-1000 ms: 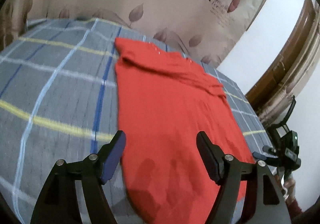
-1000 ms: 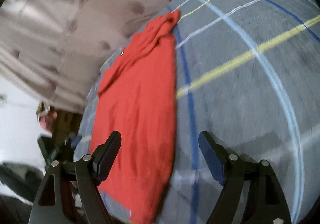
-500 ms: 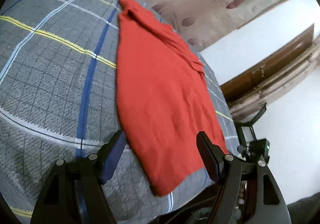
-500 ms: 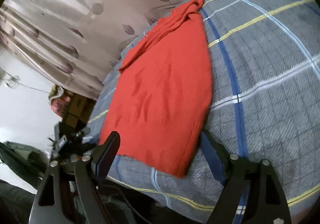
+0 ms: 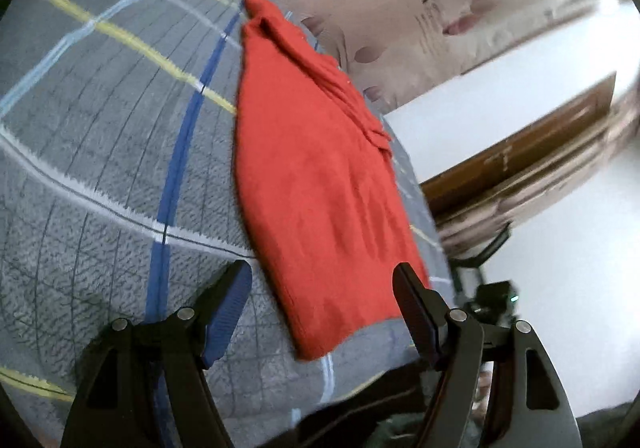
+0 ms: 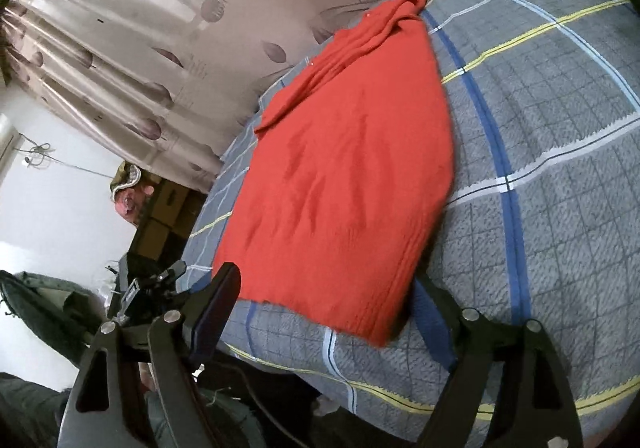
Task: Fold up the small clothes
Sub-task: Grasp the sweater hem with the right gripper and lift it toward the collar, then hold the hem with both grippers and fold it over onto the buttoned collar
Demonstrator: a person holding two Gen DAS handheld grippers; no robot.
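Note:
A small red knit garment (image 5: pixel 316 176) lies flat on a grey plaid bedspread (image 5: pixel 100 136), its bunched end far from me and its hem near the bed's front edge. My left gripper (image 5: pixel 324 312) is open and empty, held just above the near hem. In the right wrist view the same garment (image 6: pixel 344 168) lies spread out. My right gripper (image 6: pixel 324 312) is open and empty, with the hem corner between its fingers and its right finger partly behind the cloth.
A beige leaf-print curtain (image 6: pixel 160 28) hangs behind the bed. The bed's front edge (image 6: pixel 360 380) drops off below the hem. A tripod with a camera (image 5: pixel 492 296) stands beside the bed, with brown furniture (image 5: pixel 520 160) and a white wall beyond.
Both grippers have pulled back toward the bed's front edge and tilted, so the hem now sits between their fingers. The garment has not moved. Both stayed open.

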